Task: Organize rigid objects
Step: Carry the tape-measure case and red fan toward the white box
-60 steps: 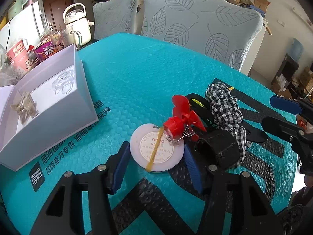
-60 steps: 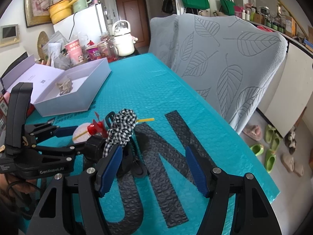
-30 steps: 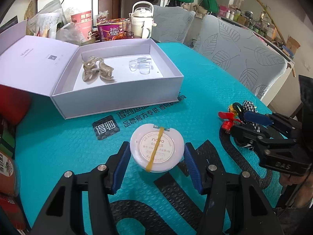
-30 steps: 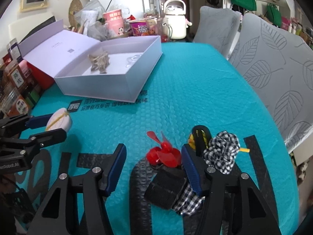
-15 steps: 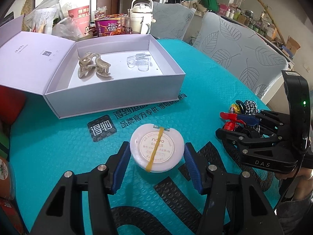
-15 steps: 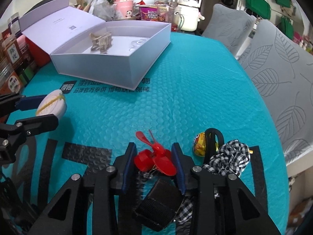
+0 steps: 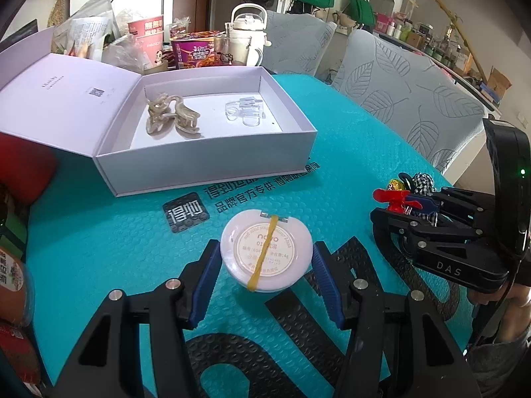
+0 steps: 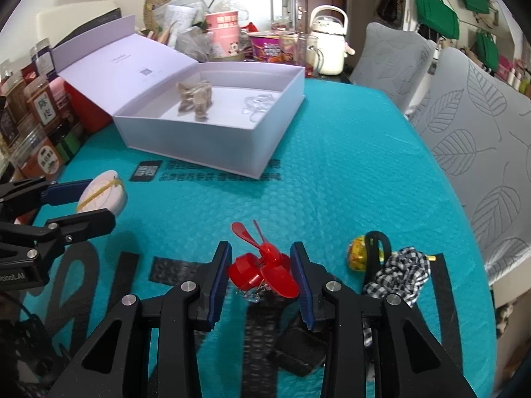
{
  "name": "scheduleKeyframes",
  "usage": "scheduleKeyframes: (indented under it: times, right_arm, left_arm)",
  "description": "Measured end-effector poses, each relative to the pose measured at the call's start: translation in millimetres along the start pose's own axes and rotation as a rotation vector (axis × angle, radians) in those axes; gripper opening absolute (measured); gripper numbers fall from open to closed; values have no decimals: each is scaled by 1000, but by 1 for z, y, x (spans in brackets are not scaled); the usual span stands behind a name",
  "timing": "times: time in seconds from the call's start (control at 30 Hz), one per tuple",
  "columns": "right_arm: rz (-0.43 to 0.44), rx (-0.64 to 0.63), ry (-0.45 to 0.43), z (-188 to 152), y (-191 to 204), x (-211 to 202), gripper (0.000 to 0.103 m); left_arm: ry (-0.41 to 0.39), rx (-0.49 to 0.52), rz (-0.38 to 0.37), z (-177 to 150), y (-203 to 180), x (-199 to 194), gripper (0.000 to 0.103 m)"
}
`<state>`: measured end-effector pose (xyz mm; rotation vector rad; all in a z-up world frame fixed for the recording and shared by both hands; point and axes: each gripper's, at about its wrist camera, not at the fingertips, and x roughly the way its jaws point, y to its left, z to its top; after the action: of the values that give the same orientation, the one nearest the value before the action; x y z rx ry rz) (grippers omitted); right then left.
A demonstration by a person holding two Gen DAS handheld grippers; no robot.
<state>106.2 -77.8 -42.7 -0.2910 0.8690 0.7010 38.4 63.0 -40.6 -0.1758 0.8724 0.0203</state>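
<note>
My left gripper (image 7: 266, 252) is shut on a round white compact (image 7: 265, 242) with a yellow rubber band around it, held just above the teal mat, short of the open white box (image 7: 205, 169). On the box floor lie a beige hair claw (image 7: 169, 117) and a clear clip (image 7: 244, 112). My right gripper (image 8: 260, 270) is shut on a small red fan (image 8: 262, 268) whose keyring dangles below it. In the right wrist view the compact (image 8: 103, 194) shows at the left, and the box (image 8: 199, 142) lies further back.
A checked scrunchie (image 8: 401, 272), a yellow ball (image 8: 356, 253), a black strap (image 8: 375, 248) and a black velcro piece (image 8: 298, 348) lie by the right gripper. A kettle (image 7: 247, 33), cups and snack tubs crowd the back. Jars (image 8: 43, 106) line the left; leaf-patterned chairs (image 7: 415, 99) stand on the right.
The right gripper's fingers have come together on the red fan and raised it slightly. The left gripper has carried the compact a little closer to the box.
</note>
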Motion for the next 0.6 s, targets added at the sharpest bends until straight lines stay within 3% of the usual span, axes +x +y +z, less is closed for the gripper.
scheduleKeyframes:
  times: [0.6]
  right_arm:
    - [145, -53, -45, 1, 60, -8, 36]
  left_arm:
    - [-40, -63, 92, -22, 27, -37, 55]
